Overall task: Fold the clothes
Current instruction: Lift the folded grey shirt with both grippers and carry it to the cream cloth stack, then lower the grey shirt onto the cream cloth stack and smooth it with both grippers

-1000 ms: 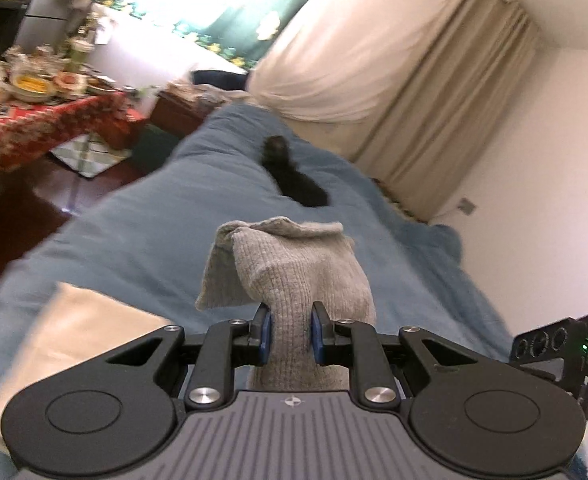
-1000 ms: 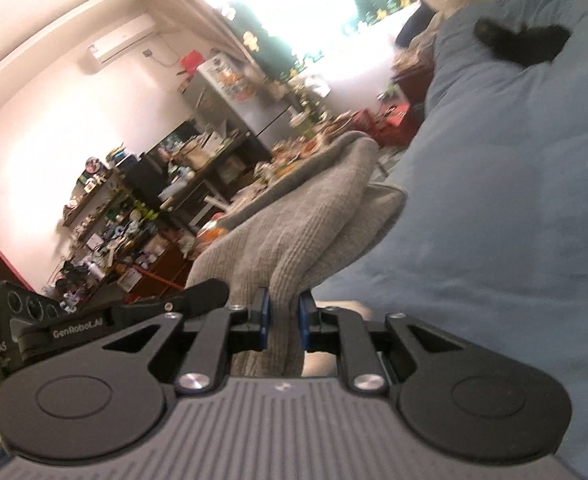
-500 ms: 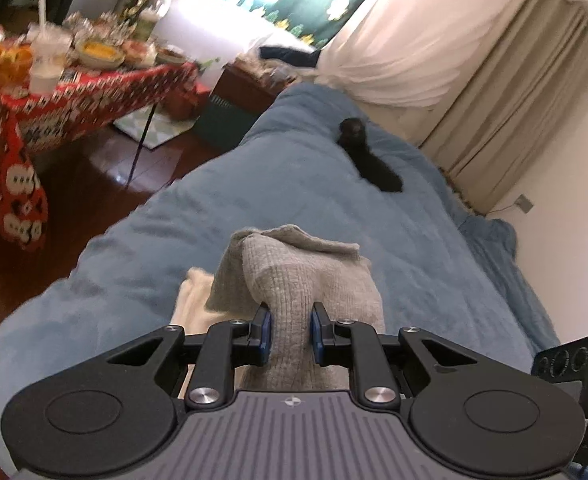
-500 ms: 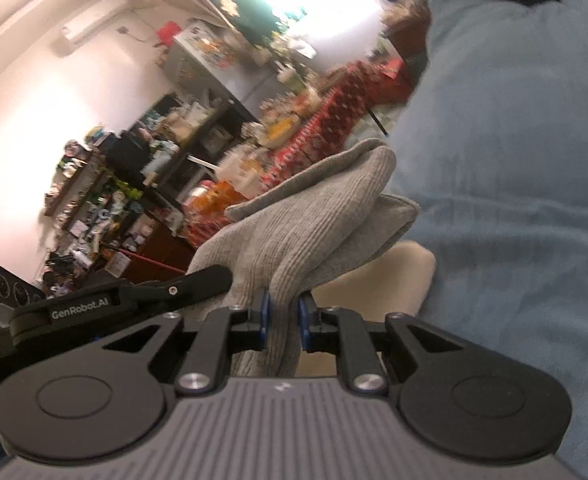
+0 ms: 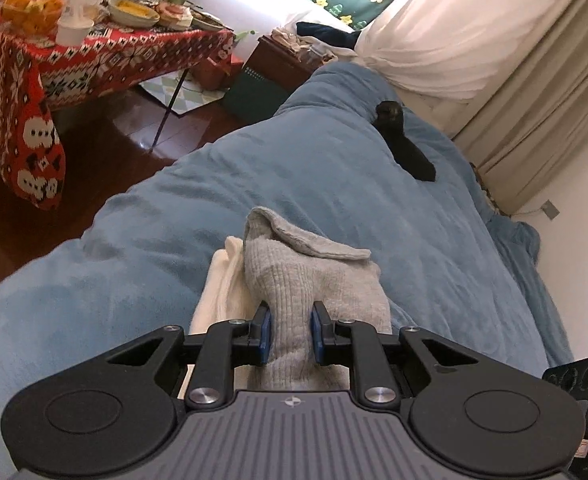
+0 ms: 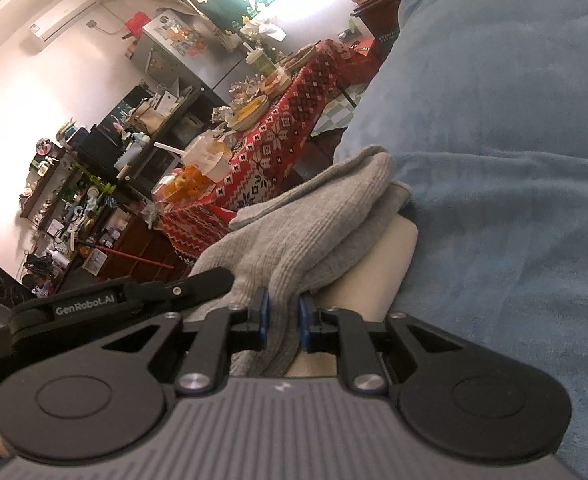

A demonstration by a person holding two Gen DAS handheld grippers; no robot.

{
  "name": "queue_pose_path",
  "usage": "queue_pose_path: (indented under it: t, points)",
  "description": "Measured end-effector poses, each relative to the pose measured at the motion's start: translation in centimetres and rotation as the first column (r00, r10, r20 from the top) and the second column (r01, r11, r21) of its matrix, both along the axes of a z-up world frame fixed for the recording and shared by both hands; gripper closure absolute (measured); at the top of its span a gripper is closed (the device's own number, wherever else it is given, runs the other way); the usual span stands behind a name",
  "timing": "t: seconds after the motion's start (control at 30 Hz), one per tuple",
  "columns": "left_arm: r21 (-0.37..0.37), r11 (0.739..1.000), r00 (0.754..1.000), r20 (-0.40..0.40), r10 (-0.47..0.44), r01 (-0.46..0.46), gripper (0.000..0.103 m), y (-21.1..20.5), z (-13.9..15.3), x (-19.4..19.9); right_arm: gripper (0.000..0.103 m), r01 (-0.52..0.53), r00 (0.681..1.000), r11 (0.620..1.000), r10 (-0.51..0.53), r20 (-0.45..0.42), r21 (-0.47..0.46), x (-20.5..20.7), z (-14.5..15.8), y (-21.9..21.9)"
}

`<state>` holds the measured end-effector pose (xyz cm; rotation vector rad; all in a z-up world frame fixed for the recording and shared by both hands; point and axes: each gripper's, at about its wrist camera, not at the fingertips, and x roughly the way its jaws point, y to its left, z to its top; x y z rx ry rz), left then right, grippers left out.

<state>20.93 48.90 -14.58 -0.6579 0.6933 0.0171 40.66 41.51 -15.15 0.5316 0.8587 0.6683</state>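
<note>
A folded grey knit garment [image 5: 314,276] is pinched at two places. My left gripper [image 5: 289,312] is shut on one bunched edge of it. My right gripper [image 6: 283,304] holds another edge of the grey garment [image 6: 334,216] between its pads, and its jaws are opening. The garment's far end rests on a folded cream cloth [image 5: 223,284] that lies on the blue blanket [image 5: 294,160]. In the right wrist view the cream cloth [image 6: 378,264] shows under the grey one, beside the blanket [image 6: 494,160].
A black item [image 5: 406,148] lies far up the bed. Left of the bed stands a table with a red patterned cloth [image 5: 53,60] and dishes on it. Cream curtains [image 5: 534,100] hang beyond the bed. Shelves and a fridge [image 6: 173,52] fill the far wall.
Both grippers have come down with the grey garment, from hanging above the bed to resting on the cream cloth. The right jaws stand slightly wider than before.
</note>
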Motion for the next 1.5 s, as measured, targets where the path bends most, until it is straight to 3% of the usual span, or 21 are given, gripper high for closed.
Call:
queue_pose_path:
  t: [0.1, 0.23, 0.33, 0.47, 0.57, 0.6, 0.7, 0.8, 0.9, 0.97, 1.03, 1.17, 1.27, 1.37, 1.5]
  points:
    - [-0.023, 1.000, 1.000, 0.002, 0.003, -0.003, 0.082, 0.3, 0.6, -0.6, 0.071, 0.006, 1.000, 1.000, -0.006, -0.012, 0.017, 0.2, 0.2, -1.1]
    - [0.019, 1.000, 1.000, 0.012, 0.001, -0.002, 0.082, -0.1, 2.3, -1.9, 0.068, -0.002, 1.000, 0.999, 0.003, -0.014, 0.040, -0.3, 1.2, -2.5]
    - [0.029, 1.000, 1.000, 0.014, 0.005, -0.005, 0.079, -0.1, 3.3, -3.3, 0.068, -0.027, 1.000, 0.998, 0.027, -0.009, 0.052, -1.1, 2.3, -3.5]
    - [-0.033, 0.999, 1.000, 0.019, -0.001, 0.001, 0.073, -0.3, 3.8, -5.8, 0.068, -0.116, 0.993, 0.992, 0.117, -0.008, 0.053, -3.1, 3.2, -3.3]
    - [-0.011, 1.000, 1.000, 0.015, 0.012, -0.012, 0.069, -1.0, 4.2, -7.3, 0.071, -0.172, 0.984, 0.985, 0.171, 0.045, 0.016, -4.8, 3.7, -2.6]
    - [0.008, 1.000, 1.000, 0.007, 0.021, -0.021, 0.069, -1.1, 4.3, -7.7, 0.076, -0.188, 0.980, 0.982, 0.188, 0.065, -0.008, -5.3, 3.8, -2.1]
    - [0.026, 0.999, 0.999, -0.030, 0.044, -0.043, 0.068, -1.3, 3.8, -8.5, 0.080, -0.198, 0.978, 0.979, 0.201, 0.061, -0.046, -6.2, 3.7, -1.5]
    - [0.004, 0.999, 0.997, -0.048, 0.054, -0.054, 0.068, -1.3, 3.0, -9.3, 0.079, -0.178, 0.983, 0.984, 0.179, 0.031, -0.021, -6.4, 3.3, -1.9]
    - [-0.024, 0.998, 0.998, -0.039, 0.058, -0.059, 0.073, -1.2, 2.4, -9.6, 0.080, -0.179, 0.984, 0.984, 0.180, 0.018, -0.008, -6.4, 2.9, -1.9]
    - [-0.023, 0.998, 0.998, -0.041, 0.056, -0.057, 0.093, -1.4, 2.5, -9.6, 0.083, -0.179, 0.984, 0.984, 0.179, 0.011, -0.007, -6.4, 2.9, -1.8]
    - [0.001, 0.999, 0.998, -0.038, 0.042, -0.042, 0.095, -1.6, 3.2, -9.6, 0.086, -0.178, 0.984, 0.984, 0.178, 0.005, -0.011, -6.7, 2.9, -1.6]
    - [0.046, 0.999, 0.998, -0.053, 0.016, -0.014, 0.096, -1.3, 4.3, -9.7, 0.086, -0.205, 0.979, 0.979, 0.205, 0.017, -0.013, -7.2, 3.6, -1.3]
    - [0.020, 1.000, 0.994, -0.103, 0.021, -0.019, 0.094, -0.7, 2.8, -9.6, 0.086, -0.218, 0.976, 0.976, 0.218, 0.009, -0.017, -7.2, 3.2, -1.4]
    - [0.001, 0.999, 0.997, -0.069, 0.034, -0.034, 0.088, -0.4, 3.0, -10.3, 0.084, -0.218, 0.976, 0.976, 0.218, 0.003, -0.006, -6.9, 3.4, -2.3]
    - [0.068, 0.997, 0.999, -0.026, 0.028, -0.027, 0.087, -0.5, 5.4, -10.2, 0.083, -0.207, 0.974, 0.978, 0.210, 0.088, -0.042, -6.1, 5.5, -3.6]
